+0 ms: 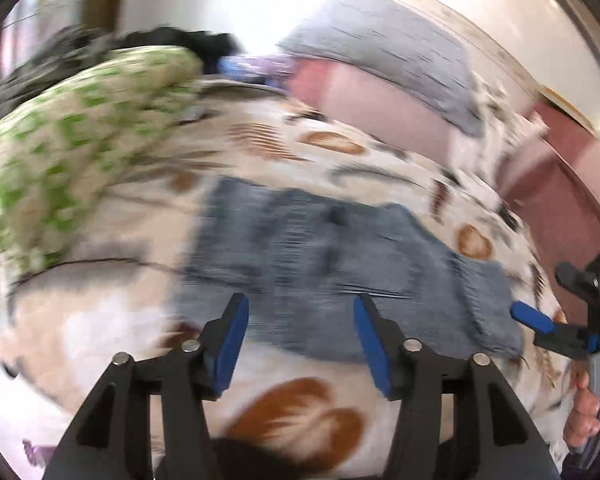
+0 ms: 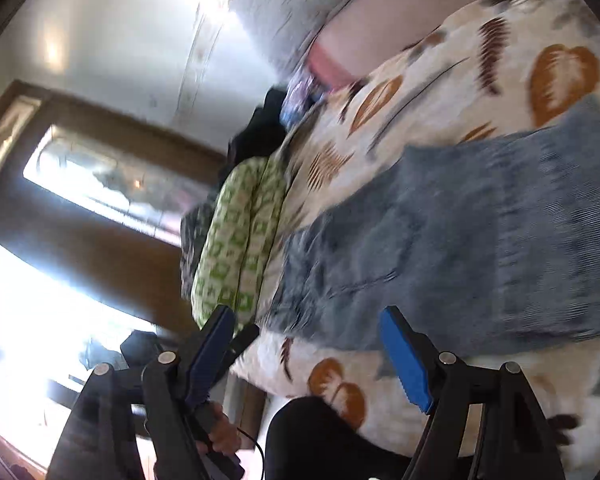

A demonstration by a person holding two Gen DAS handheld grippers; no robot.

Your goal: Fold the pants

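Blue denim pants [image 1: 332, 264] lie in a folded rectangle on a leaf-patterned bedspread [image 1: 300, 148]. My left gripper [image 1: 300, 312] is open and empty, held just above the near edge of the pants. In the right wrist view the pants [image 2: 460, 240] fill the right half. My right gripper [image 2: 308, 320] is open and empty, near the pants' edge. It also shows in the left wrist view [image 1: 540, 320] at the right end of the pants. Both views are motion-blurred.
A green-and-cream patterned pillow [image 1: 72, 148] lies at the left of the bed, with dark clothing [image 1: 148, 40] behind it. A grey pillow [image 1: 388, 52] and a pink one [image 1: 372, 100] sit at the head. A window [image 2: 80, 184] stands beyond the bed.
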